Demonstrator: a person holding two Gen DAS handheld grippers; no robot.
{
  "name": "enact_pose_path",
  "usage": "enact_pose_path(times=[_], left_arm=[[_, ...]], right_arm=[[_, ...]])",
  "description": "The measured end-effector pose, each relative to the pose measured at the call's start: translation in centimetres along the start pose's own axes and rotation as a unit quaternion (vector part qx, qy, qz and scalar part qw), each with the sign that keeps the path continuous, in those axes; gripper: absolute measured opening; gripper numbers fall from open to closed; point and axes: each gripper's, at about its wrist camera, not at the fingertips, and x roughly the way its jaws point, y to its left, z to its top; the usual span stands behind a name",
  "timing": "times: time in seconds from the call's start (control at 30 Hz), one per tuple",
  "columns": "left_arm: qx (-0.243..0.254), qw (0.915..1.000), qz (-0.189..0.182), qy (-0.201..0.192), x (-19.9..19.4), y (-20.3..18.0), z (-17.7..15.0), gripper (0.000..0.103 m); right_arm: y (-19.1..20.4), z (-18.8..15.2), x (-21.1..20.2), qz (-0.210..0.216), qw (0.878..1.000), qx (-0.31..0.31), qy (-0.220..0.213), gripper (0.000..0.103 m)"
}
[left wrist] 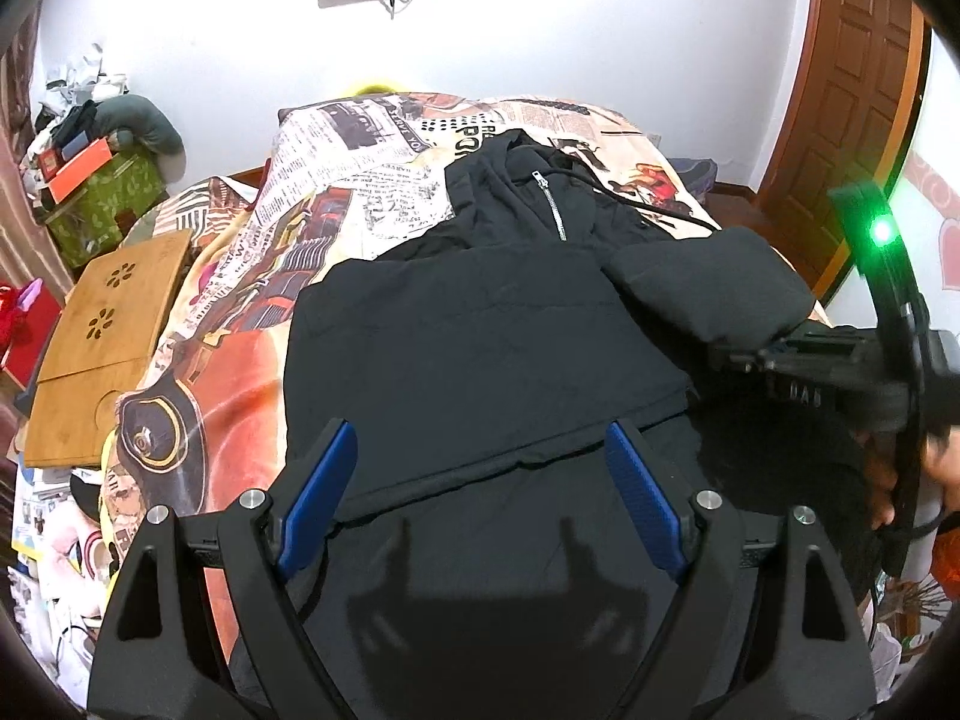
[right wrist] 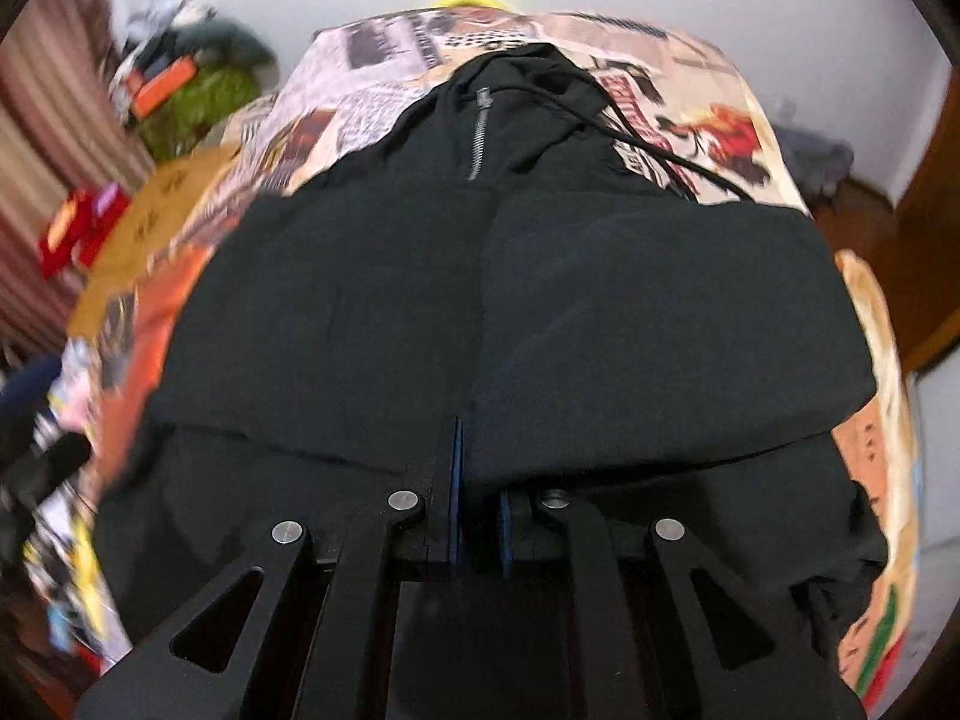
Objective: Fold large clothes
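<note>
- Your left tool point(left wrist: 474, 480) hangs with its blue pads point(left wrist: 318, 498) spread wide and nothing between them, just above the near part of the black hooded jacket point(left wrist: 480, 330);
- Your right tool point(right wrist: 477, 498) has its pads drawn almost together on a bunched ridge of the jacket's cloth, most likely the folded-over sleeve point(left wrist: 708, 288); in the left wrist view it reaches in from the right side;
- The jacket lies spread on the bed, over the printed bedspread point(left wrist: 336, 180), hood and zipper point(left wrist: 555, 204) at the far end, hem toward you; one sleeve already lies across the chest;
- Expect it to be thick, soft and bulky, probably weighty for one tool; it will sag and slide, so take hold at seams, the hem edge or the sleeve cuff, not in the padded middle;
- The drawstring point(left wrist: 654, 204) trails loose to the right and could snag;
- To the left a wooden lap tray point(left wrist: 108, 336) sits beside the bed; there is bare bedspread left of the jacket for moving;
- On the right the jacket lies near the bed's edge, with the door point(left wrist: 840, 108) beyond.
</note>
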Motion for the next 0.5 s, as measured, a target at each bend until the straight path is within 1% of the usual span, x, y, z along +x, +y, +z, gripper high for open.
enact_pose_path(times=[0.13,0.23,0.27,0.3,0.33,0.37,0.4,0.5], left_arm=[[0.001,1.0000,-0.002,0.002,0.2,-0.2,-0.1,0.084],[0.001,1.0000,-0.005,0.003,0.4,-0.5,-0.1,0.084],[0.001,1.0000,-0.006,0.003,0.4,-0.6,0.0,0.084],[0.001,1.0000,-0.007,0.003,0.5,-0.7,-0.1,0.084],[0.002,1.0000,-0.008,0.003,0.6,-0.8,-0.1,0.084],[0.003,0.9999,-0.009,0.004,0.7,-0.9,0.0,0.084],[0.003,0.9999,-0.009,0.005,0.8,-1.0,0.0,0.084],[0.006,0.9999,-0.011,0.009,1.2,-1.5,-0.1,0.084]], right_arm=[[0.2,-0.3,-1.1,-0.002,1.000,-0.012,0.007,0.012],[-0.5,-0.5,-2.6,0.027,1.000,-0.002,0.006,0.017],[-0.6,-0.5,-3.0,0.033,0.999,0.003,0.003,0.020],[-1.1,-0.4,-3.7,0.040,0.999,0.010,-0.003,0.027],[-1.6,-0.4,-4.3,0.042,0.999,0.019,-0.011,0.032],[-2.0,-0.4,-4.9,0.042,0.999,0.028,-0.021,0.041],[-2.7,-0.5,-5.6,0.041,0.998,0.037,-0.034,0.045],[-5.1,-0.2,-7.1,0.038,0.995,0.071,-0.061,0.046]])
